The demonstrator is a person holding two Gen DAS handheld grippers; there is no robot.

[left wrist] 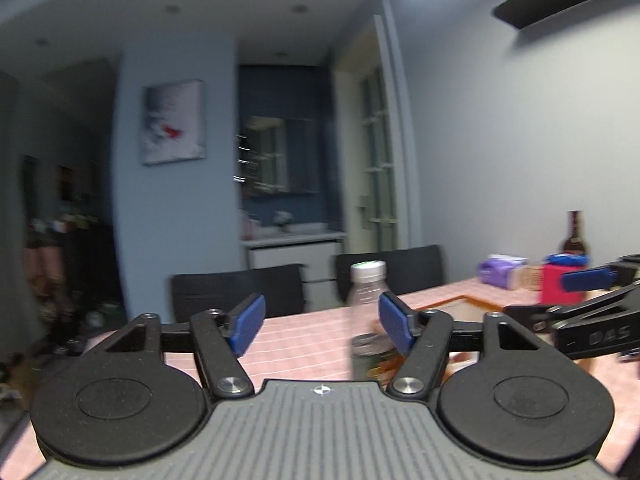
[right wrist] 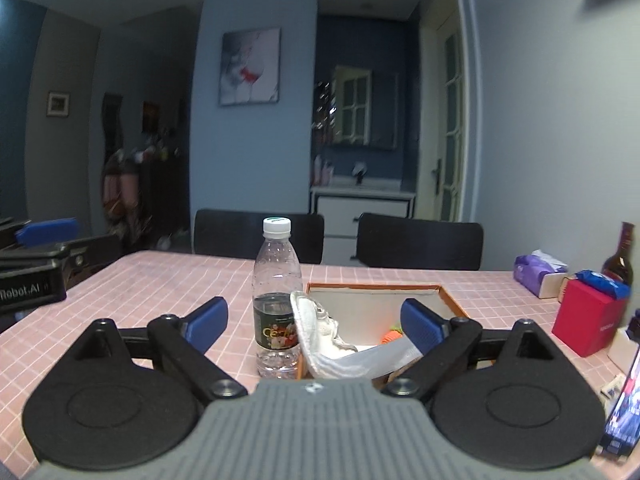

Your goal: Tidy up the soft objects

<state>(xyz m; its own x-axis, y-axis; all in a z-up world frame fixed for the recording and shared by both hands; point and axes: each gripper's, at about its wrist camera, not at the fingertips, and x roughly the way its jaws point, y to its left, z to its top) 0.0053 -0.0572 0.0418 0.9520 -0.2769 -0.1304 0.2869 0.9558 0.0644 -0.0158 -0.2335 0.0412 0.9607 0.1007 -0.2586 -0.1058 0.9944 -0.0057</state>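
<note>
Pink-tiled tabletop [right wrist: 168, 280], dim blue room behind, two dark chairs at the far edge.

Left tool [left wrist: 320, 328]: fingers spread, nothing held, raised over the tabletop's near side.

Water bottle [right wrist: 277, 300]: upright, white cap, just left of the right tool's centre line, touching or just beside the tray's left rim. Rigid; not a soft item.

Right tool [right wrist: 314, 320]: fingers wide apart, empty.

White cloth [right wrist: 340, 350]: ahead between the right tool's fingers, draped over the near-left rim of the orange-edged tray [right wrist: 450, 300]. Likely light, limp, sagging when lifted; pinch a bunched fold at the raised edge.

Orange soft item [right wrist: 391, 336]: small, inside tray, partly hidden.

Tissue pack [right wrist: 536, 272], red box [right wrist: 584, 320], dark bottle [right wrist: 620, 264]: far right.
</note>
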